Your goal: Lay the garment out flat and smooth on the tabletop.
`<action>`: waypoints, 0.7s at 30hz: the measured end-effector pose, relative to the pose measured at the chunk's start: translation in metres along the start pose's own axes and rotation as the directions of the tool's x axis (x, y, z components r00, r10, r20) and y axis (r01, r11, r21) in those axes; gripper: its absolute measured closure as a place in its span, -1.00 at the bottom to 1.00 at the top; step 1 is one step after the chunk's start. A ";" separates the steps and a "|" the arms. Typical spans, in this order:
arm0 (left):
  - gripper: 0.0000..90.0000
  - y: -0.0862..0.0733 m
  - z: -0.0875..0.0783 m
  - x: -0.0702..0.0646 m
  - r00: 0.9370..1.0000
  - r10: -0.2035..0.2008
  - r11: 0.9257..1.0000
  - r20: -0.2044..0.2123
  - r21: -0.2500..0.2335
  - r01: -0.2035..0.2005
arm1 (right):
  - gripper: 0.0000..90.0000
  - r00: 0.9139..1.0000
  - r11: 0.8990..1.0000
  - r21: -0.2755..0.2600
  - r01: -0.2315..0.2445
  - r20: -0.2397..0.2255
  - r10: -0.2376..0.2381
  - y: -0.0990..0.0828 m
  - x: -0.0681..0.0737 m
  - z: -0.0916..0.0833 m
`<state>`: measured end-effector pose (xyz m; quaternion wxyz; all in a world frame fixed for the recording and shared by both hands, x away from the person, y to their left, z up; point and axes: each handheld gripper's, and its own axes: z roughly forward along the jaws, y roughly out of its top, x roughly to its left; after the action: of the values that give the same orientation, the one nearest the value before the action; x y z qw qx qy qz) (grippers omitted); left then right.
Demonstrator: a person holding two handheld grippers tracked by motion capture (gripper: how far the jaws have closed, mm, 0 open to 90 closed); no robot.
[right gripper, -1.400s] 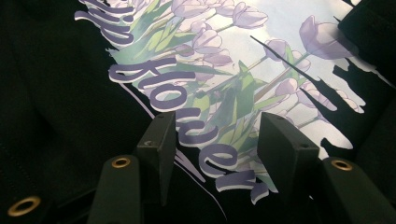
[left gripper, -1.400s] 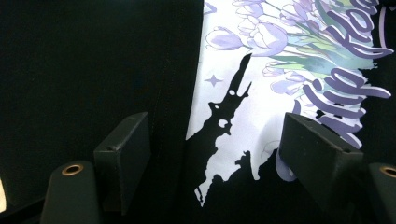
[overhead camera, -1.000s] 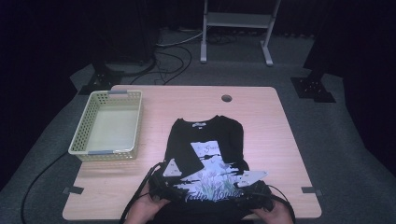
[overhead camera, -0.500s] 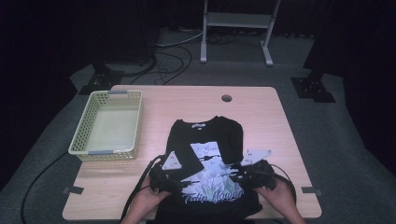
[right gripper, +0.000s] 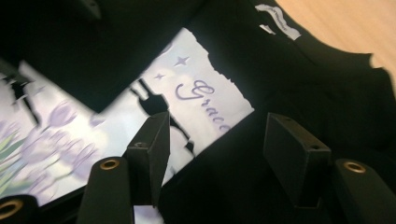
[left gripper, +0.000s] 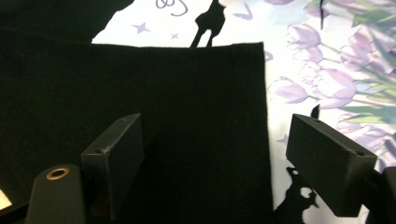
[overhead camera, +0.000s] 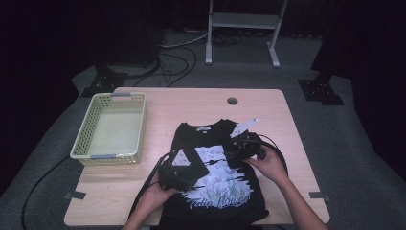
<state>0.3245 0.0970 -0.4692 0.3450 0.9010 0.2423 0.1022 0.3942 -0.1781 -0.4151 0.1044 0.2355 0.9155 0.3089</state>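
Observation:
A black T-shirt (overhead camera: 191,136) with a pale tulip print lies folded on the wooden table (overhead camera: 182,103), collar toward the far side. My left gripper (overhead camera: 189,170) hovers low over its left half. In the left gripper view its jaws (left gripper: 212,135) stand open astride a black folded flap (left gripper: 187,102) lying over the print; they have just been opening, and the pads press on nothing. My right gripper (overhead camera: 235,152) sits over the shirt's right half. Its jaws (right gripper: 217,126) are open above the "Grace" lettering (right gripper: 205,105) and have just closed a little, gripping nothing.
A pale yellow mesh basket (overhead camera: 81,143) stands at the table's left. A round hole (overhead camera: 232,101) is in the tabletop near the far edge. Tape marks (overhead camera: 74,195) sit near the front corners. Cables trail from both grippers. A metal stand (overhead camera: 242,28) rises on the floor beyond.
My right gripper has moved up the shirt from its bottom hem toward the collar. My left gripper has shifted forward a little onto the shirt's left half. The shirt itself lies as before.

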 end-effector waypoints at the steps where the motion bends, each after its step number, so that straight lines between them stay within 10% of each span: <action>1: -0.59 0.000 0.000 0.000 1.000 -0.010 1.000 0.004 -0.002 0.010 | -0.05 1.000 1.000 0.001 -0.007 -0.010 0.007 0.002 -0.003 0.005; 12: -0.59 -0.001 0.003 0.001 1.000 0.002 1.000 0.005 0.006 -0.002 | 0.47 1.000 0.992 0.129 0.000 0.006 -0.001 0.000 -0.010 0.044; 21: -0.59 -0.002 0.004 0.000 1.000 0.003 1.000 0.002 0.003 -0.003 | 0.86 0.998 0.987 0.159 0.011 0.062 -0.021 -0.004 -0.007 0.043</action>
<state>0.3249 0.0958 -0.4731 0.3437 0.9020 0.2407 0.1018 0.4136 -0.1627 -0.4516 0.1168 0.2455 0.9353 0.2266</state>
